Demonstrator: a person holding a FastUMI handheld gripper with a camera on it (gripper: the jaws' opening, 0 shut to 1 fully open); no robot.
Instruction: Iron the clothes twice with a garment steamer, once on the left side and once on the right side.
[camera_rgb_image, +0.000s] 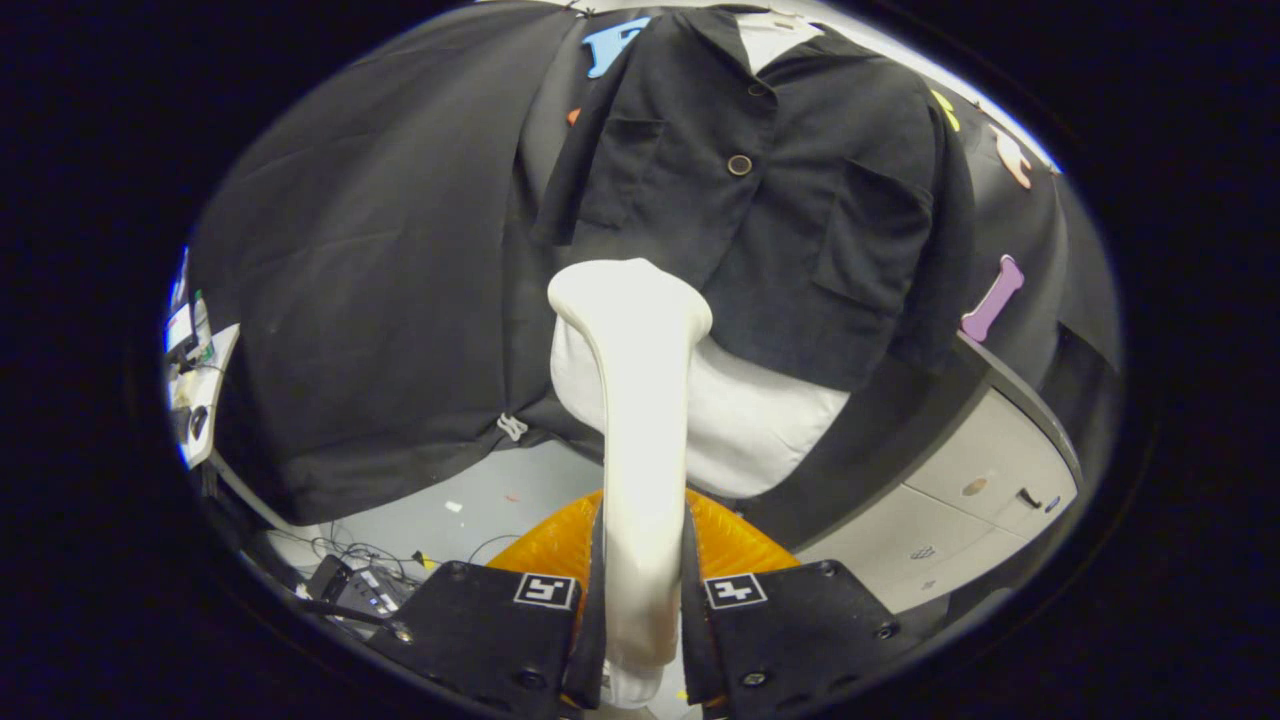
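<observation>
A white garment steamer (640, 400) stands upright between my fingers, its handle pinched by both, so my gripper (643, 600) is shut on it. Its wide head (630, 290) sits just below the left front panel of a black short jacket (760, 200). The jacket hangs on a white mannequin torso (750, 420) beyond the fingers, buttoned, with a chest pocket on each side. I cannot tell whether the steamer head touches the cloth.
An orange ribbed object (560, 545) lies right behind the fingers, below the torso. A light cabinet with drawers (980, 490) stands to the right. Cables and a small device (360, 590) lie on the grey floor at the left, near a cluttered desk edge (200, 380).
</observation>
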